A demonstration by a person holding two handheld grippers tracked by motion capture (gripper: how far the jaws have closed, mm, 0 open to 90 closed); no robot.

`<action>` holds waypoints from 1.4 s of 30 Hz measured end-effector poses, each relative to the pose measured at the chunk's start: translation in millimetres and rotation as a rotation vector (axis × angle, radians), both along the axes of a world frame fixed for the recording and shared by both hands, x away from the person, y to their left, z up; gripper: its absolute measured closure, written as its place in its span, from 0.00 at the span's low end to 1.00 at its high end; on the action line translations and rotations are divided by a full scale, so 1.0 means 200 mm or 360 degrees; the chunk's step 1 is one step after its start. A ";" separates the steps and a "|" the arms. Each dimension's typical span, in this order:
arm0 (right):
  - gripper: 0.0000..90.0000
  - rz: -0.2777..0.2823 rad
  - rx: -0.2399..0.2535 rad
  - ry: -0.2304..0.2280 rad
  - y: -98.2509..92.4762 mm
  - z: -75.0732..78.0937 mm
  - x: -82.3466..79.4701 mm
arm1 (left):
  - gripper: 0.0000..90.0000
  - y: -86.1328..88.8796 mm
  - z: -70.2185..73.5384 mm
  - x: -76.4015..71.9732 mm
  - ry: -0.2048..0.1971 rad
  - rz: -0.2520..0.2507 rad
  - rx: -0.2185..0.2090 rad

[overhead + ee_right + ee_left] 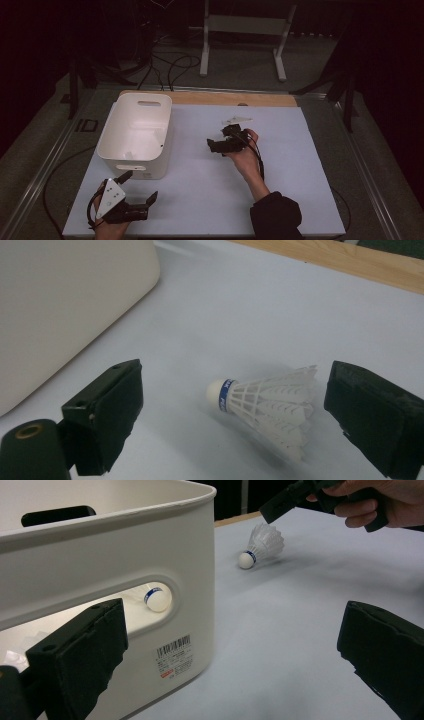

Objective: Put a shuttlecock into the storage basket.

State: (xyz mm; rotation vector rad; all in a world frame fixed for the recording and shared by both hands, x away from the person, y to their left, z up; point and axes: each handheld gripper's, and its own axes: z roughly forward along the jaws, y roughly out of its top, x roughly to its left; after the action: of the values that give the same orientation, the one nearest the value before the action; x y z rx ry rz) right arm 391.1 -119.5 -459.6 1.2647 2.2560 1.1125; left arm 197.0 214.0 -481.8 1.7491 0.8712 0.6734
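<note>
A white shuttlecock (pixel 265 405) lay on its side on the pale table sheet (pixel 210 190), cork pointing toward the white plastic bin (pixel 135 135) at about 9 o'clock from it. The right gripper (pixel 235 415) hovered over it with jaws spread wide, one on either side, neither touching. The left gripper (pixel 131 196) rested at 6 o'clock of the bin, jaws also wide apart. A second shuttlecock (pixel 157 597) showed through the bin's handle slot.

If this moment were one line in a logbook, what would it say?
right tool: open, straddling shuttlecock lying on table | left tool: open, beside white bin | second shuttlecock: inside bin
</note>
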 end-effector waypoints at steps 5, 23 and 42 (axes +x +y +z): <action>0.10 0.0006 -0.0009 0.0010 0.00 -0.01 0.00 | 0.00 0.00 0.00 0.00 0.0000 0.0001 -0.0003; 0.12 -0.0013 -0.0008 0.0083 -0.01 -0.04 0.03 | 0.01 0.00 0.00 0.00 -0.0001 0.0001 -0.0004; 0.27 -0.0035 -0.0050 0.0199 -0.01 -0.09 0.05 | 0.00 0.00 0.00 0.00 -0.0001 0.0003 -0.0004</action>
State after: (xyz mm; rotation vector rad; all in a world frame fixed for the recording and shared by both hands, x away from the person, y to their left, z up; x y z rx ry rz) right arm 400.4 -120.9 -478.2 1.3785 2.3337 1.0118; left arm 197.0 214.2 -481.7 1.7457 0.8730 0.6738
